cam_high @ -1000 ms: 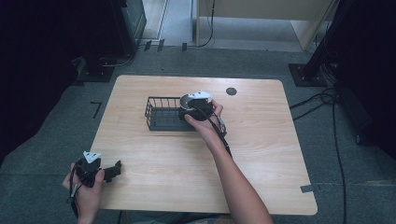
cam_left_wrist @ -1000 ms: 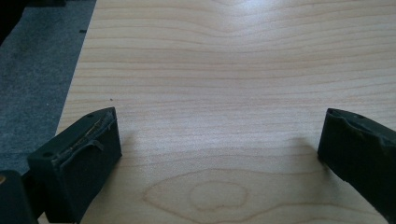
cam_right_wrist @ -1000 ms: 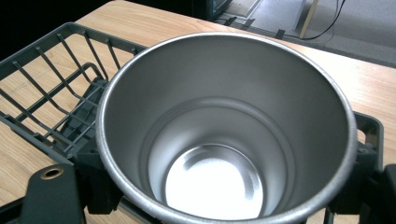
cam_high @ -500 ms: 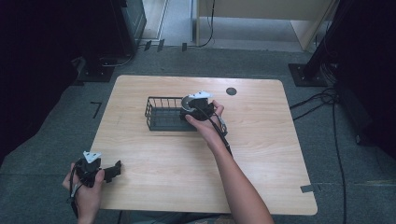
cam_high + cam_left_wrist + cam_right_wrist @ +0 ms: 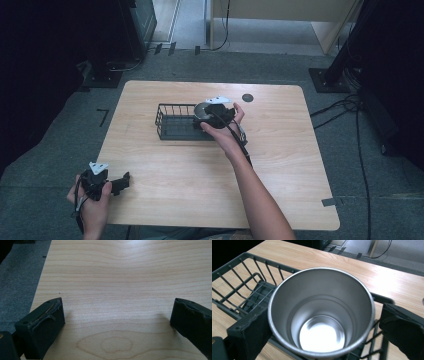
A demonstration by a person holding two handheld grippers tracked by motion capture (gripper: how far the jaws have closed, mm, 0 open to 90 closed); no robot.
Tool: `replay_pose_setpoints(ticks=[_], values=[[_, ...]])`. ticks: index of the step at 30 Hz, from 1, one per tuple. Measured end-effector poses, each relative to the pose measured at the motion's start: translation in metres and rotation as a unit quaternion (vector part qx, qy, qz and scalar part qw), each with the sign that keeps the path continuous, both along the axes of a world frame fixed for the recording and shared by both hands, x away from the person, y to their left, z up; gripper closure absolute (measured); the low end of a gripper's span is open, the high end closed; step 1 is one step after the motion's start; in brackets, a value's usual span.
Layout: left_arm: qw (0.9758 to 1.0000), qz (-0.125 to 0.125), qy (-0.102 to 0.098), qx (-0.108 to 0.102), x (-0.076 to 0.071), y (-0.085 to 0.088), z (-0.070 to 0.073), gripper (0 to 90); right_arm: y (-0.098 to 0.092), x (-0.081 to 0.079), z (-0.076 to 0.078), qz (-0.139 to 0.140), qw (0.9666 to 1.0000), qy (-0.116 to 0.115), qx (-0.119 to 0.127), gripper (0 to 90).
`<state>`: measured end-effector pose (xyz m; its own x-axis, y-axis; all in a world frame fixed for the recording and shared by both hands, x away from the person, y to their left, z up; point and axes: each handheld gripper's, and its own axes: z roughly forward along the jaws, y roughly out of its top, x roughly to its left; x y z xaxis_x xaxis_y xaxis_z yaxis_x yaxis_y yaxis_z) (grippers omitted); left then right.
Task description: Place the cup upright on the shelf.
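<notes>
Pale wooden surface (image 5: 280,165) on grey carpet carries a black wire basket (image 5: 172,121) near its middle. At the basket's right end, the right hand-held gripper (image 5: 322,322) frames a stainless steel cup (image 5: 320,311); its left jaw touches the rim, the right stands just apart. The left hand-held gripper (image 5: 117,320) rests wide and empty at the near left edge.
</notes>
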<state>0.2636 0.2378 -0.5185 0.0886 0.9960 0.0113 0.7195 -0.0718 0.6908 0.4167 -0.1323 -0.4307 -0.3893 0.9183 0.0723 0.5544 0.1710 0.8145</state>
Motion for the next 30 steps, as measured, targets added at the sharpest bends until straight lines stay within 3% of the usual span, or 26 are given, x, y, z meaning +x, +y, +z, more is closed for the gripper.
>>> replay_pose_setpoints(ticks=[14,20,30], values=[[1.0000,0.000,0.000,0.000,0.000,0.000,0.000,0.0,-0.021,-0.023,0.018,0.013,0.9996,-0.021,0.016,0.0],[1.0000,0.000,0.000,0.000,0.000,0.000,0.000,0.0,-0.043,-0.039,0.024,0.006,0.9993,-0.031,0.018,0.0],[1.0000,-0.001,0.000,0.000,0.000,0.000,0.000,0.0,-0.084,-0.063,0.019,-0.016,0.9992,-0.036,0.013,0.0]])
